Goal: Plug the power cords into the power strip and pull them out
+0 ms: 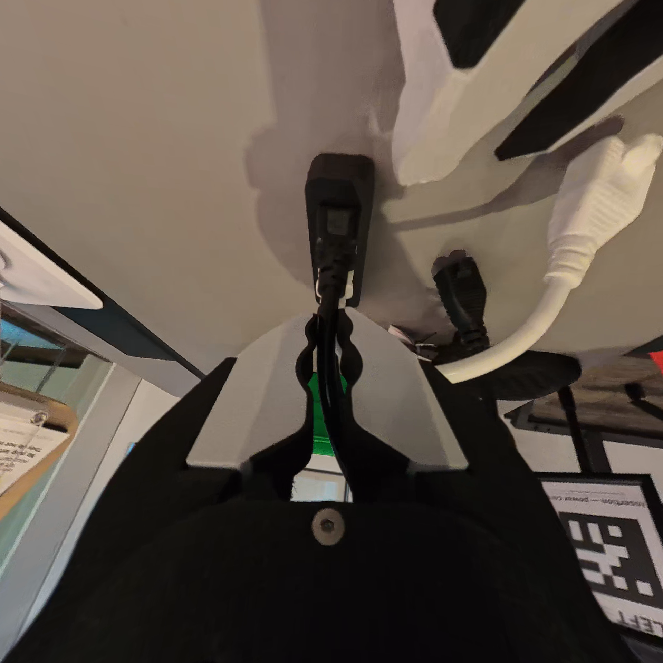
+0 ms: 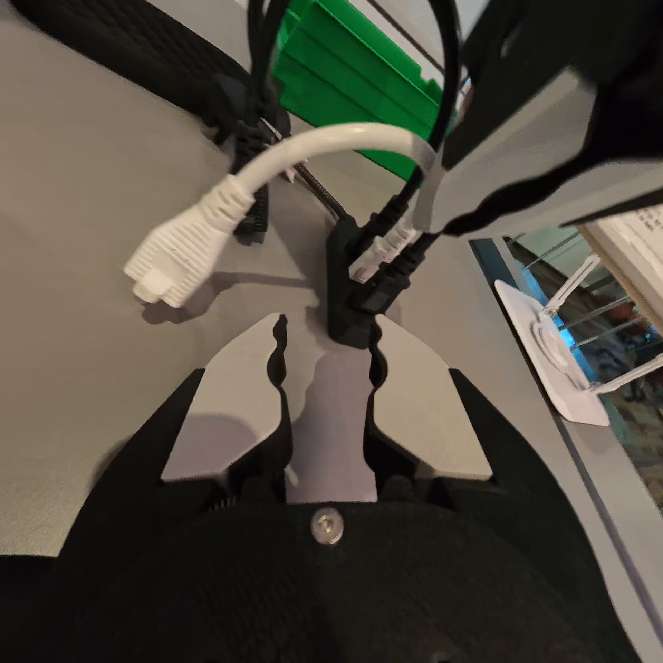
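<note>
A small black power strip [image 1: 339, 201] lies on the pale table, with black and white plugs in it. My left gripper [image 1: 328, 344] is shut on the black cord [image 1: 332, 394] just behind its plug. My right gripper [image 2: 328, 323] is open, with the strip's near end [image 2: 346, 323] between its fingertips, close to the right finger. In the right wrist view, two black plugs [image 2: 389, 283] and a white plug [image 2: 380, 247] sit in the strip. A loose white cord connector [image 2: 172, 258] lies on the table left of it and also shows in the left wrist view [image 1: 602, 201].
A green block [image 2: 351, 89] stands behind the cords. A second loose black connector [image 1: 461, 287] lies by a round black mat [image 1: 520, 373]. A white adhesive holder [image 2: 538, 358] sits at the table edge [image 2: 610, 502]. A marker card [image 1: 610, 556] and a clipboard [image 1: 28, 448] lie beyond the table. Some 8 cm of space lies between my two pairs of fingers.
</note>
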